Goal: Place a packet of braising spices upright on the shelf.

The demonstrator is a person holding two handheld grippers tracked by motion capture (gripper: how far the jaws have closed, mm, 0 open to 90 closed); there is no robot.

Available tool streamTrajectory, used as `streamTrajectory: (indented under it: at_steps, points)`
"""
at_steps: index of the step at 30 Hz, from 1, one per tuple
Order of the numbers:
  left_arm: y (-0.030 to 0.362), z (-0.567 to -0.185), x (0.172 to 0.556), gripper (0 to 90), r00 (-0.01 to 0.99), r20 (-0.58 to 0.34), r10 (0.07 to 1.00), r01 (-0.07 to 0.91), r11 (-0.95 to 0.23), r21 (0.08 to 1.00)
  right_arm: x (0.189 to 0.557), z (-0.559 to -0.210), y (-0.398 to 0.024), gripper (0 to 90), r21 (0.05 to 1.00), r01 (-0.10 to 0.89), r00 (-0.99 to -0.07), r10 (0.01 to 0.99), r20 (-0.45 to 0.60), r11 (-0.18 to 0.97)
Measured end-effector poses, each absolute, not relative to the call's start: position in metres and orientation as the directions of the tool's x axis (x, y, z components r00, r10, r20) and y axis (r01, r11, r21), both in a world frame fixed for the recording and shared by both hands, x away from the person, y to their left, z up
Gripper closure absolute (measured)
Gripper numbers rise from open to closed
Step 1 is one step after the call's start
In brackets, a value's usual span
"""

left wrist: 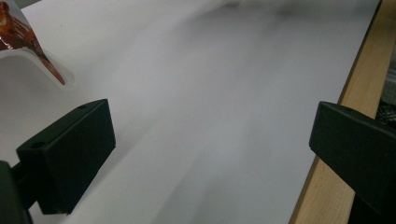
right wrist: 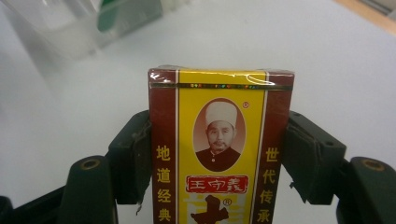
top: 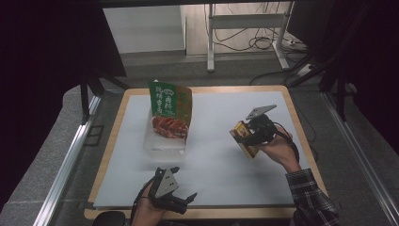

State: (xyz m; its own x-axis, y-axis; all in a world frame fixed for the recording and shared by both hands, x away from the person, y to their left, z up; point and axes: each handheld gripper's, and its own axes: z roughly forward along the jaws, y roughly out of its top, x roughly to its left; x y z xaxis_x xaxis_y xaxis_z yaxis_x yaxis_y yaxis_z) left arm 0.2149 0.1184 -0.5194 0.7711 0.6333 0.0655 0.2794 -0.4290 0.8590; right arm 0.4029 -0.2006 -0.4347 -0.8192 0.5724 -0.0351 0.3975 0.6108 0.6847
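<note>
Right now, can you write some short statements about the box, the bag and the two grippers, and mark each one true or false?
1. The right gripper holds a yellow and dark red box between its jaws. True.
2. The left gripper holds the bag. False: its jaws stand open over the white sheet, with nothing between them.
3. The green and red bag stands upright in a clear tray. True.
4. The box lies flat on the table. False: it is held above the sheet.
</note>
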Motion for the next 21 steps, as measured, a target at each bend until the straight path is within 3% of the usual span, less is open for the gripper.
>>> streamTrajectory:
  at_steps: [10, 21]
  points:
    - [0.121, -0.518, 0.215, 0.0, 0.763, 0.059, 0.643, 0.284, -0.416, 0.864, 0.395, -0.421, -0.183, 32.3, 0.804, 0.309, -0.841, 0.54, -0.018, 0.509]
    - [0.13, -0.516, 0.208, 0.0, 0.746, 0.044, 0.665, 0.298, -0.392, 0.87, 0.388, -0.417, -0.155, 32.3, 0.867, 0.227, -0.859, 0.511, -0.036, 0.443]
